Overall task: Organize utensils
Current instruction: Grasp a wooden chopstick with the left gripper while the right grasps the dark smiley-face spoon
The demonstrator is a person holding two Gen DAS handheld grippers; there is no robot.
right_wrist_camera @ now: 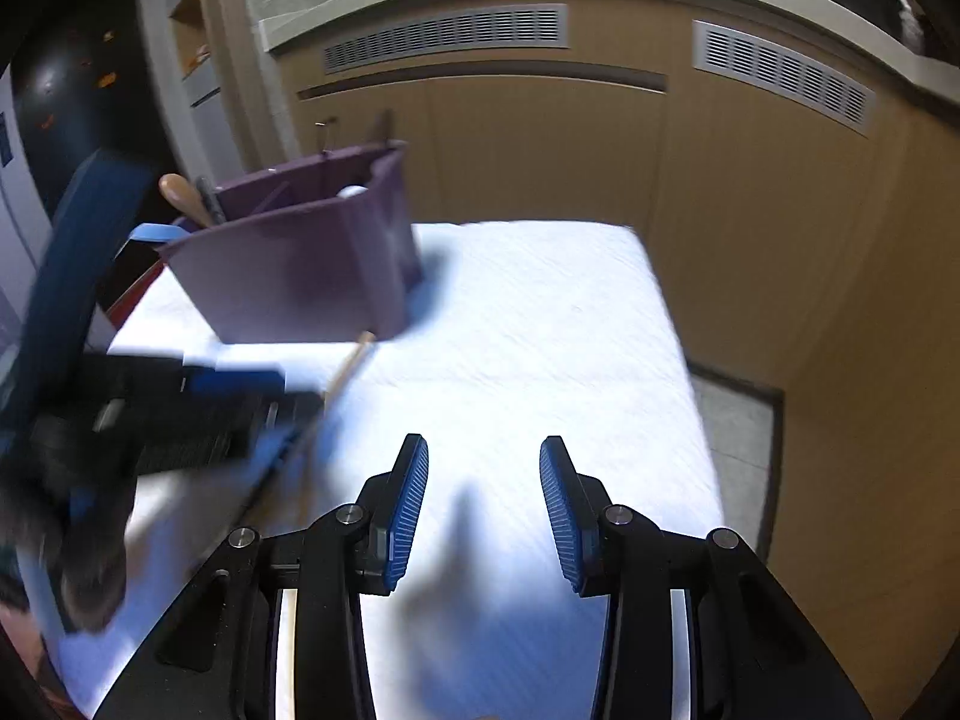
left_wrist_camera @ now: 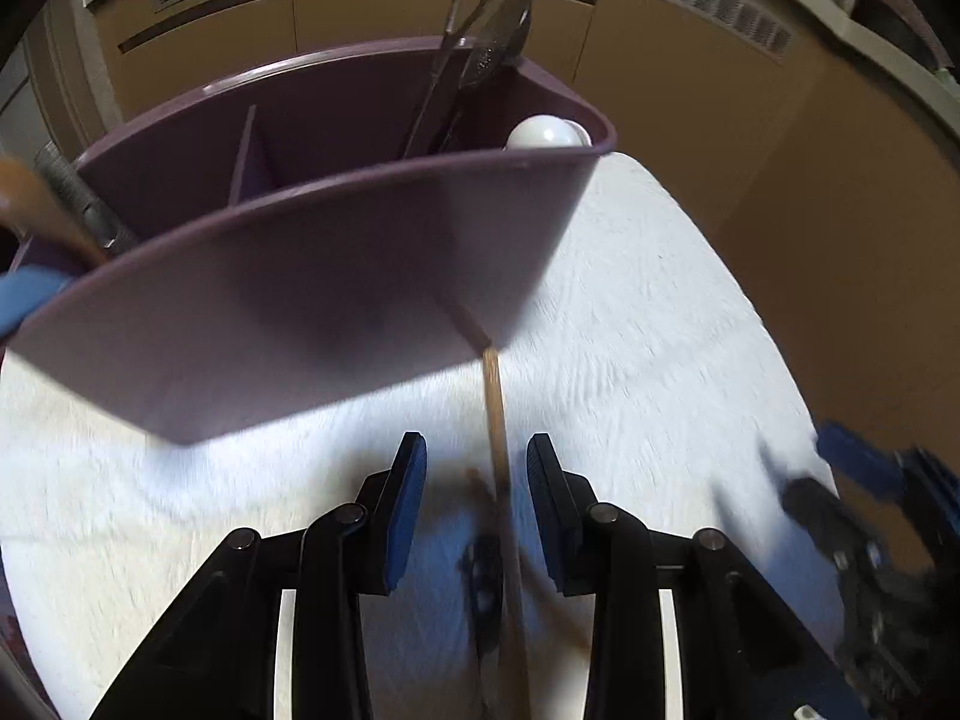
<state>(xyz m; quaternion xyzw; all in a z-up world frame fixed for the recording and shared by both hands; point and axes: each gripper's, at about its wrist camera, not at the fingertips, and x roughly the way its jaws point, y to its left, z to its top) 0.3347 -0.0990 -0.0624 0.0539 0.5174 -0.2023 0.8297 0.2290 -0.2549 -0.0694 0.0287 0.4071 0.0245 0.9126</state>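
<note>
Left gripper (left_wrist_camera: 477,450) hangs over the white cloth (left_wrist_camera: 648,324) with its jaws apart, a thin wooden stick (left_wrist_camera: 498,420) lying loose between them, neither pad touching it. The stick's long axis runs straight away from the claw, far tip at the foot of the purple caddy (left_wrist_camera: 288,276). Right gripper (right_wrist_camera: 483,456) is released, empty, above bare cloth.
</note>
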